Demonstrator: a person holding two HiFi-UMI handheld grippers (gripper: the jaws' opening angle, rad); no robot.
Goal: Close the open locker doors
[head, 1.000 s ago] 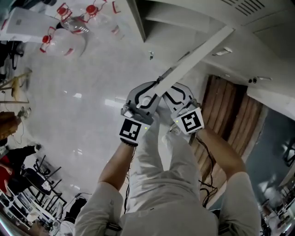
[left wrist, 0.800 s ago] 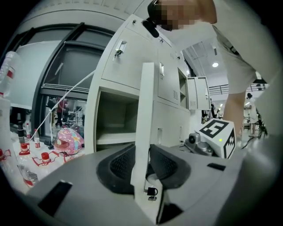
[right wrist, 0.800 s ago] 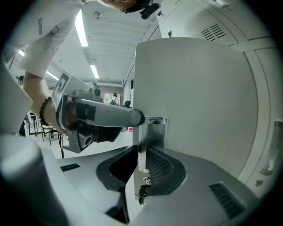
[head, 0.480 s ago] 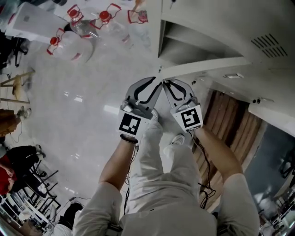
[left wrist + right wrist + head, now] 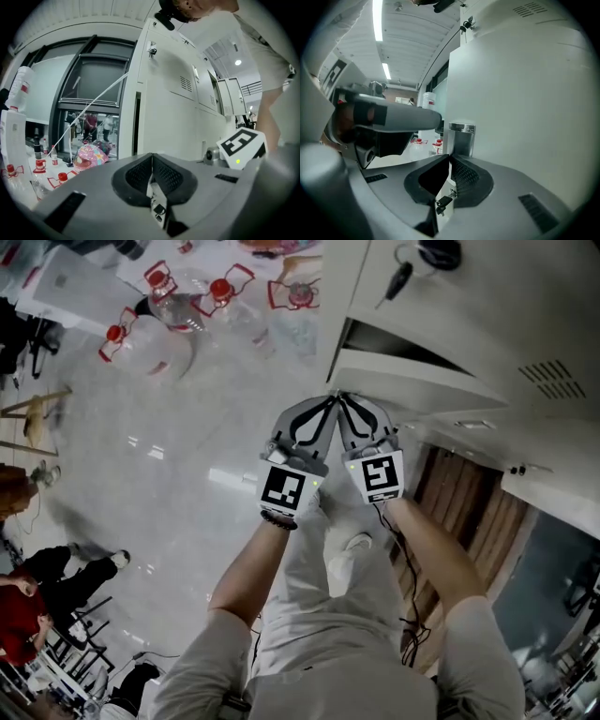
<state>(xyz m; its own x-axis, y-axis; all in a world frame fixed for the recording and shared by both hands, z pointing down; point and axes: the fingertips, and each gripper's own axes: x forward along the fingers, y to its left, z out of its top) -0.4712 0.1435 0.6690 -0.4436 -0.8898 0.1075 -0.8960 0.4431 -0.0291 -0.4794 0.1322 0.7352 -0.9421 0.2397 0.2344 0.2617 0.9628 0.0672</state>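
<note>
White lockers [image 5: 469, 287] at upper right, locker door [image 5: 412, 382] ajar by a narrow dark gap, left gripper [image 5: 328, 402] fully closed and empty, right gripper [image 5: 345, 402] just closing, jaws nearly together with nothing between, both tips side by side at the door's free edge.

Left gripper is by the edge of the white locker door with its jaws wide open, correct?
No. The left gripper is by the edge of the white locker door, but its jaws are shut together with nothing between them; the left gripper view shows it.
</note>
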